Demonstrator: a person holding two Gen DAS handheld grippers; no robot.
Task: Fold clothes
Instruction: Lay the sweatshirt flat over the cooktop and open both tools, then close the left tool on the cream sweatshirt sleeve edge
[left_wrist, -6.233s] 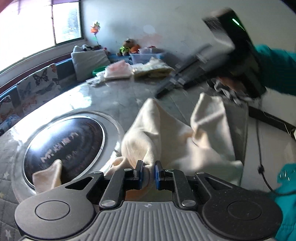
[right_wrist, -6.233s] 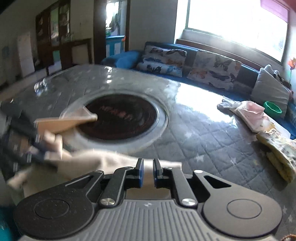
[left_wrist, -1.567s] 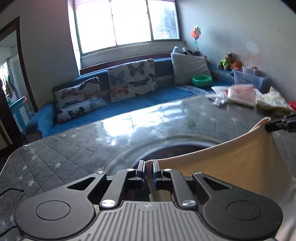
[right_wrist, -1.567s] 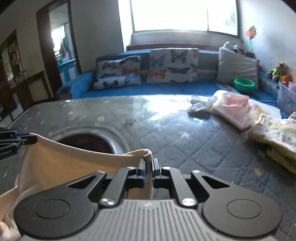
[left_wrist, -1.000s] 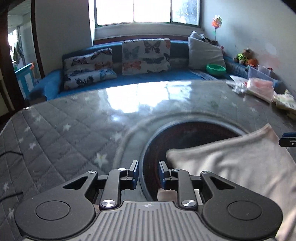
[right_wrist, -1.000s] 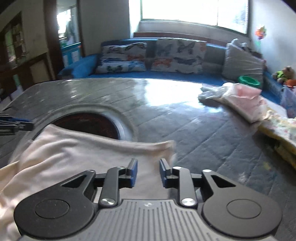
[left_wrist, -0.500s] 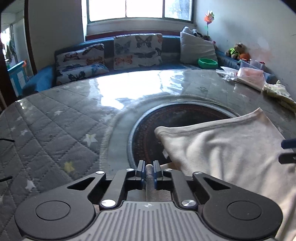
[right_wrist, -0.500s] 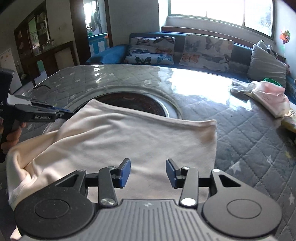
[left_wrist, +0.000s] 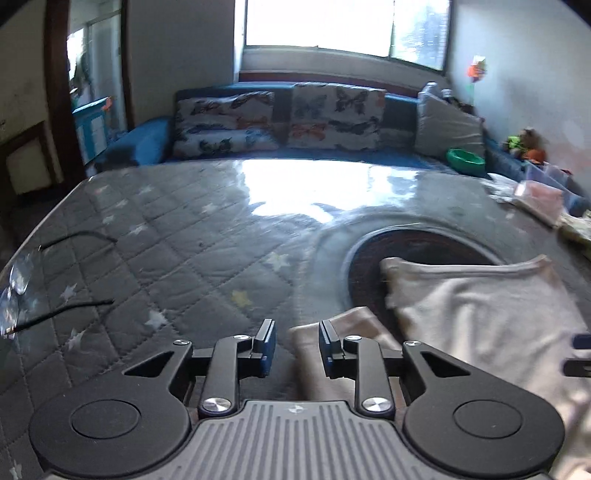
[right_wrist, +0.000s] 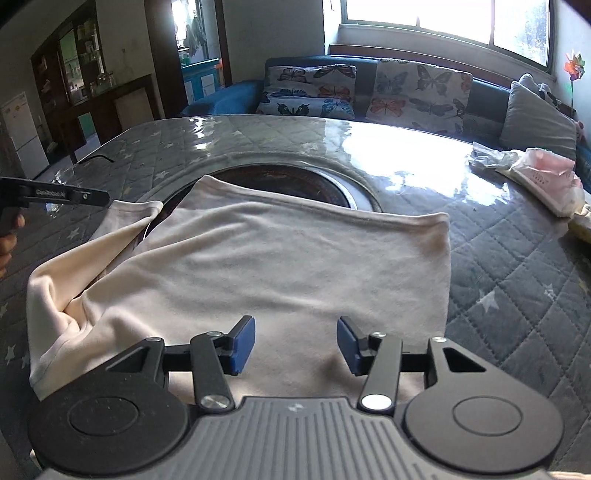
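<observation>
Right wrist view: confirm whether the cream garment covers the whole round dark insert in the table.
No: the cream garment overlaps only its near part; the insert's far arc shows.

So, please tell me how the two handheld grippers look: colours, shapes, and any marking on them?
Both are alike. The left gripper and the right gripper have black linkage arms with silver pivot screws, two round black discs at the sides, a grey ribbed plate in the middle, and blue pads on the fingertips. In the right wrist view, the left gripper's black finger carries small white lettering, too small to read.
</observation>
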